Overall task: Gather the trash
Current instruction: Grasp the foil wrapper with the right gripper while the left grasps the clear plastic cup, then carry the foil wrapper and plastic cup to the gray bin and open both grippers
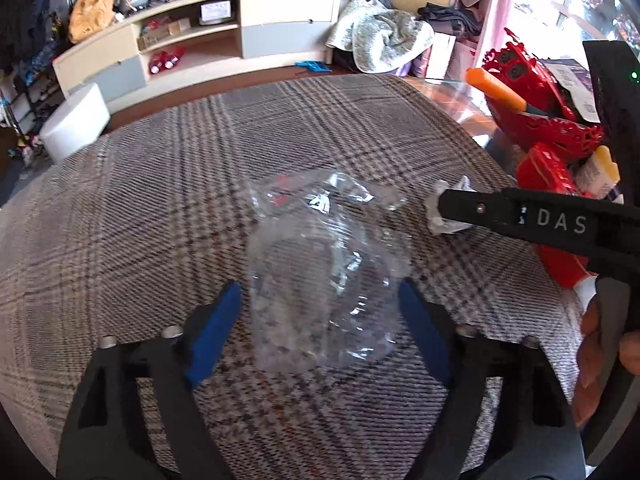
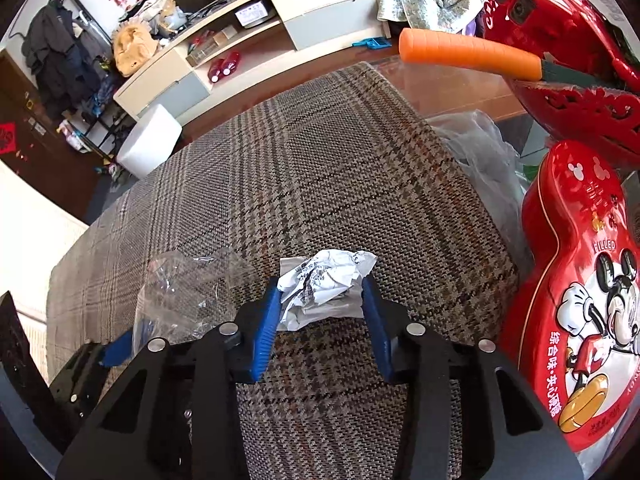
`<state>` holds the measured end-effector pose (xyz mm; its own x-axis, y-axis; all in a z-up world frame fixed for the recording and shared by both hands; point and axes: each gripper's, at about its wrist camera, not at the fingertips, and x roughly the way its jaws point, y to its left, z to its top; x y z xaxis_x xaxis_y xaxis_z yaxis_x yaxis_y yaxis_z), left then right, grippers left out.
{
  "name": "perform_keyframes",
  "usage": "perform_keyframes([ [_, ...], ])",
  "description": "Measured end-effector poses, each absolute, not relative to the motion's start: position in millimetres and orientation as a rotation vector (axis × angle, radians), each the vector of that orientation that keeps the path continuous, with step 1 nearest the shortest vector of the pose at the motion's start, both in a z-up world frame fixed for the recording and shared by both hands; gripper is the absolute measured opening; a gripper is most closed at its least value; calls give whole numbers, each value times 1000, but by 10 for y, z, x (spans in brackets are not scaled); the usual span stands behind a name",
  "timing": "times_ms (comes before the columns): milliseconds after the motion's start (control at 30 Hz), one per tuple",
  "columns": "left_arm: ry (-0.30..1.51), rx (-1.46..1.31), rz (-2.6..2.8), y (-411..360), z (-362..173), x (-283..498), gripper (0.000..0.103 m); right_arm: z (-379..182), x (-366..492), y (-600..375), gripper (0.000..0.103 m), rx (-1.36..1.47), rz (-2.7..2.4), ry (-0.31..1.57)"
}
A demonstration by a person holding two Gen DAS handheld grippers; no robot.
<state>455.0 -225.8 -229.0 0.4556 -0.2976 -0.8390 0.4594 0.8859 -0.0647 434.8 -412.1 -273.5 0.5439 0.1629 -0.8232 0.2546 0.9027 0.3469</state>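
A crumpled clear plastic wrapper lies on the plaid cloth. My left gripper is open, its blue pads on either side of the wrapper's near end. A crumpled white paper ball sits between the blue pads of my right gripper, which is closed onto it. In the left wrist view the right gripper's black finger reaches in from the right with the paper at its tip. The wrapper also shows in the right wrist view, left of the paper.
A red Mickey Mouse tin stands at the cloth's right edge. A red openwork basket with an orange-handled tool is behind it. A thin plastic bag lies beside the tin. A white stool and a TV cabinet stand beyond.
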Motion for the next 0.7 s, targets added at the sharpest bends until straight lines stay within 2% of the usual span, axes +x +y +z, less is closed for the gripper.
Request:
perform_keyframes([
  [33,997,178,-476,-2275,-2289,4553,63,-2730,4347,-4113,40,455,-58,1002],
  [133,999,169,-501,-2297,-2286,4518,46,-2698,4341,-4080,40,427,-63,994],
  [167,1000,164,-514,-2301,-2284,4499,34,-2694,4334,-4076,39,417,-65,992],
  [200,1000,161,-526,-2302,-2278,4468,27,-2681,4314,-4058,39,404,-68,990],
  [467,948,173,-522,-2103,-1955,3954,22,-2525,3930,-3914,39,373,-60,988],
  [700,912,141,-500,-1662,-1539,3082,22,-2145,3079,-3603,39,324,-19,972],
])
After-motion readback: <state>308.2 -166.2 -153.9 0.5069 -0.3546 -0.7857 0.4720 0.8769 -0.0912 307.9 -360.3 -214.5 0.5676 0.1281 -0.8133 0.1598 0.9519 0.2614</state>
